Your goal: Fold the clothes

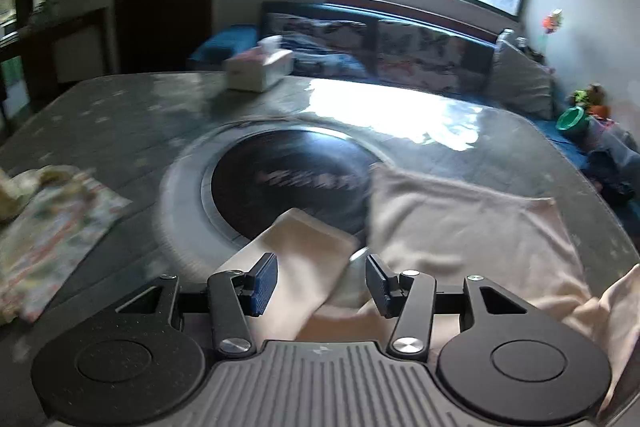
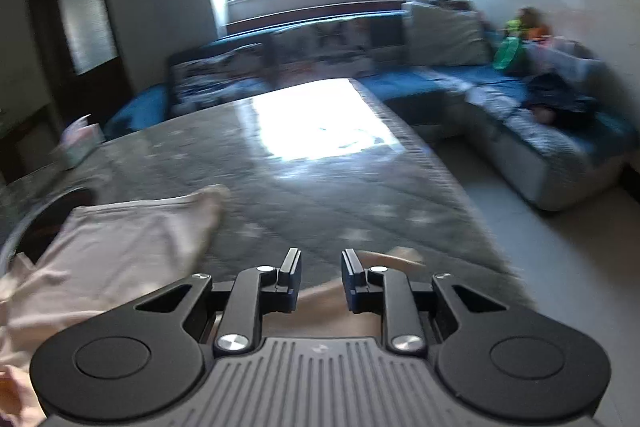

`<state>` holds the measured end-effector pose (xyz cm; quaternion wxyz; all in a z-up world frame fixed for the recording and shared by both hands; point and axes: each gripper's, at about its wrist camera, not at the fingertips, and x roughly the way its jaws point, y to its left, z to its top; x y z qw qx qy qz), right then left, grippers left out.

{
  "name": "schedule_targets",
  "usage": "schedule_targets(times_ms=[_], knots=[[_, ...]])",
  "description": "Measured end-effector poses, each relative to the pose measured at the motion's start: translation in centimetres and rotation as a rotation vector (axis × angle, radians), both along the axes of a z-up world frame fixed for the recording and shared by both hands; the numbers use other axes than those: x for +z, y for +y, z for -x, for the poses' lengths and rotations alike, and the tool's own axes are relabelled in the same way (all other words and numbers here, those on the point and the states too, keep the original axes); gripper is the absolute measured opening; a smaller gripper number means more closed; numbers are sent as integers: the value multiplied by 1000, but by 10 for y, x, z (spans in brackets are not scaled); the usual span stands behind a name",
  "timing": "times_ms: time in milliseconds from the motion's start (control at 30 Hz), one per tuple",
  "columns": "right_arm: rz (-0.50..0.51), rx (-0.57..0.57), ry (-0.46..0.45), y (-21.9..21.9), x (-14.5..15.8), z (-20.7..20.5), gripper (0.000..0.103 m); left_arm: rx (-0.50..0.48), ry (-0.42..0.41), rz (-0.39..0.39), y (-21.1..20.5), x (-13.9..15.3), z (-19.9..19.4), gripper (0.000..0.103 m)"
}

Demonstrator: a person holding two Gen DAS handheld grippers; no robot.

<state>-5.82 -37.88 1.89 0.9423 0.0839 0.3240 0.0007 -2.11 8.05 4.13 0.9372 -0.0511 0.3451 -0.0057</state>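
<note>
At the bottom of the left wrist view, the left gripper (image 1: 320, 283) hangs with its jaws spread, a pale pink garment (image 1: 460, 227) lying below and between them; the pads do not press on it. The garment spreads across the lower right of that frame on the grey table (image 1: 120, 115), one folded part reaching over the dark round inset (image 1: 288, 179) at centre. A floral cloth (image 1: 52, 227) lies at the left edge, a tissue box (image 1: 260, 69) at the upper middle. In the right wrist view, the right gripper (image 2: 320, 279) shows jaws slightly apart above a strip of garment (image 2: 120, 247), not pinching it. A blue sofa (image 2: 500, 87) fills the upper right.
</note>
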Motion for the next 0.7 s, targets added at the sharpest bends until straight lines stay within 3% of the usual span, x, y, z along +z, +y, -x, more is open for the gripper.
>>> schedule_targets(times_ms=[233,533,667,700], knots=[[-20,175,54,46,-14,-46,23,-59,37,-54,-29,-21,-74,55],[-1,243,118,67,-29,-107,26,-96,77,-108,-47,-52,-135,57],[9,246,129,68,-34,-123,26,-114,90,-86,-45,-59,-148,45],[10,251,128,69,-34,-126,26,-125,85,-80,-45,-60,-149,36]])
